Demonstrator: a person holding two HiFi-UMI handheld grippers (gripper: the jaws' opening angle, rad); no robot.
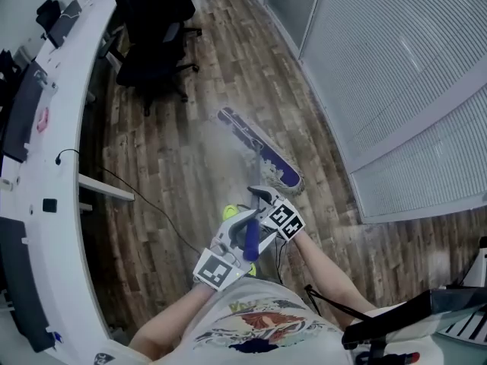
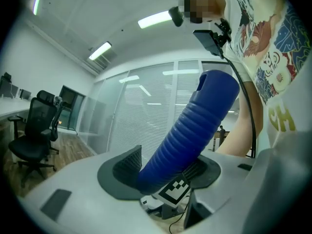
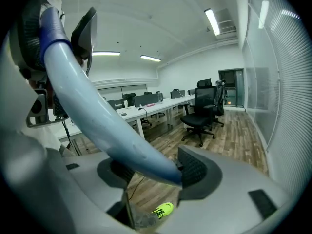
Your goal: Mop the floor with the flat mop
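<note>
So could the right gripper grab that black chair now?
Probably not. The right gripper is shut on the mop handle, and the chair stands well off, over by the desk.

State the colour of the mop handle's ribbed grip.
Blue; the ribbed grip shows best in the left gripper view.

Floor (image 1: 190, 173) under you: wood planks, w/ a dusty grey patch approx. mid-room. The flat mop (image 1: 262, 149) has its blue head flat on the boards, set diagonally. Black office chairs (image 1: 156, 44) stand beside the long white desk (image 1: 46, 166). A thin black cable (image 1: 152, 207) trails across. Neon-yellow shoe (image 1: 230, 212) near the mop head.
</note>
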